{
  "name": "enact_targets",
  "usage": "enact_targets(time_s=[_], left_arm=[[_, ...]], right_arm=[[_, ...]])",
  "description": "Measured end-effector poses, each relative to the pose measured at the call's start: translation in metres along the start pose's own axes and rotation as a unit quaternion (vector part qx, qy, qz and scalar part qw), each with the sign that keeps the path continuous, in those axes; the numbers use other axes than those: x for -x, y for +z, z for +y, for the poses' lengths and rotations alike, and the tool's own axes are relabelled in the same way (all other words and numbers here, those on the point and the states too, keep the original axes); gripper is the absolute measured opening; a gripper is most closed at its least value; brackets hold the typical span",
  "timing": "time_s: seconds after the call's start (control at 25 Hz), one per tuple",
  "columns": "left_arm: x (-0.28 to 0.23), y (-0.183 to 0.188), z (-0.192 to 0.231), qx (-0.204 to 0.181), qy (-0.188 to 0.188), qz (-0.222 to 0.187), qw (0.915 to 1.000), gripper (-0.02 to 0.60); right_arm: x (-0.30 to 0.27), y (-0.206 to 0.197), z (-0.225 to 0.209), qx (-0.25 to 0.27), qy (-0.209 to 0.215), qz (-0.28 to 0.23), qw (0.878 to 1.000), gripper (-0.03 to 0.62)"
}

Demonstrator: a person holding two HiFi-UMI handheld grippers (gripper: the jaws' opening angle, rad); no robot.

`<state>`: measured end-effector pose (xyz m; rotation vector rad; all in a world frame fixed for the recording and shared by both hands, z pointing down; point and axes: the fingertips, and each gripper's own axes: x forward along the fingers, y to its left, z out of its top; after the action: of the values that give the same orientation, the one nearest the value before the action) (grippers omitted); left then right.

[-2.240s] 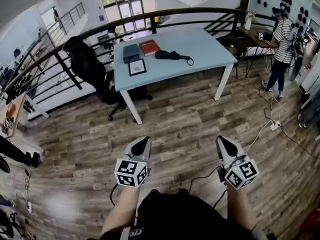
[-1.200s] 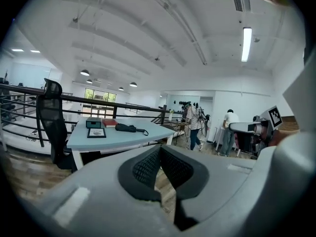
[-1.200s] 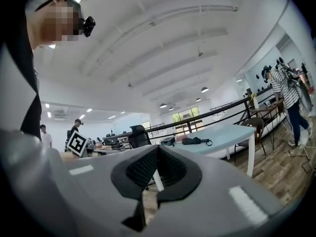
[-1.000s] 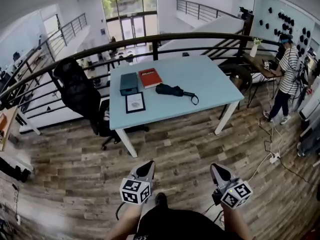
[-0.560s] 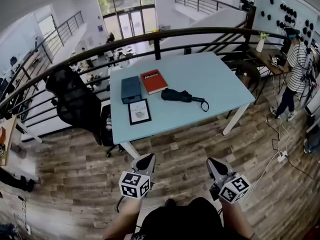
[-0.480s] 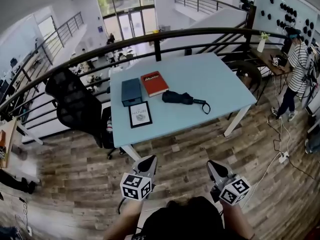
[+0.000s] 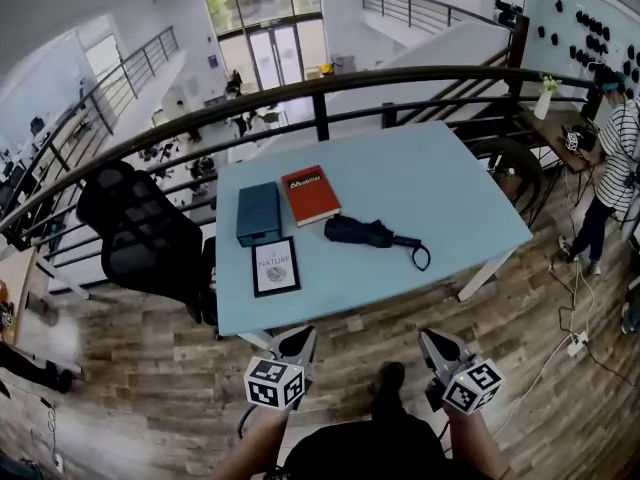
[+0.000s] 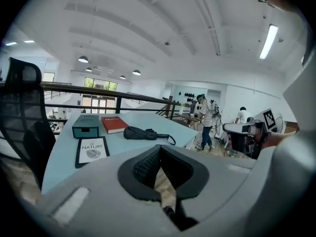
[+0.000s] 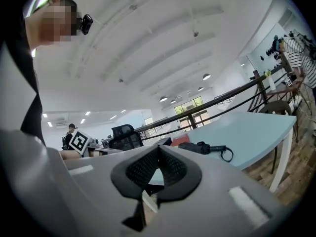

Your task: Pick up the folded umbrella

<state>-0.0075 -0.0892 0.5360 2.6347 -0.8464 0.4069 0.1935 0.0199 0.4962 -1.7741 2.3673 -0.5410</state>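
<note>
Pale blue table bears the black folded umbrella lying flat mid-top, near the red book and free to grasp, while the left gripper and right gripper hang short of its near edge, jaws closed on nothing, not yet reaching.

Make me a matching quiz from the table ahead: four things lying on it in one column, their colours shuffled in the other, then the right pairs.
Things:
1. folded umbrella
2. book
3. box
4. Nature print

Colours:
A. red
B. white in a black frame
C. all black
D. dark teal

Pairs: 1-C, 2-A, 3-D, 4-B
</note>
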Motion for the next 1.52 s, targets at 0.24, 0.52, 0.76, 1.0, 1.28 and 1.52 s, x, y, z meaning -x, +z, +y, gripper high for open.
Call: enact_targets(time_s=[0.24,0.52,0.76,1.0,1.28,1.52], left_arm=[[-0.087,0.055,0.018,0.001,0.025,-0.003,0.9997,0.000],[-0.157,0.098,0.021,0.010,0.042,-0.008,0.9990,0.000],[-0.175,0.098,0.051,0.032,0.058,0.002,0.9978,0.000],[-0.185,0.107,0.100,0.037,0.058,-0.009,0.9976,0.000],[-0.189,0.118,0.151,0.027,0.035,-0.019,0.9988,0.000],[-0.202,0.111,0.179,0.031,0.025,-0.016,0.9991,0.000]], right_arm=[[-0.073,0.043,-0.080,0.020,0.041,0.023,0.999,0.000],[-0.130,0.061,-0.132,0.017,0.095,0.071,0.993,0.000],[-0.171,0.058,-0.135,0.012,0.117,0.097,0.988,0.001],[-0.218,0.050,-0.123,0.019,0.114,0.127,0.985,0.002],[-0.273,0.045,-0.087,0.031,0.117,0.142,0.982,0.002],[-0.290,0.023,-0.087,0.025,0.100,0.164,0.981,0.017]])
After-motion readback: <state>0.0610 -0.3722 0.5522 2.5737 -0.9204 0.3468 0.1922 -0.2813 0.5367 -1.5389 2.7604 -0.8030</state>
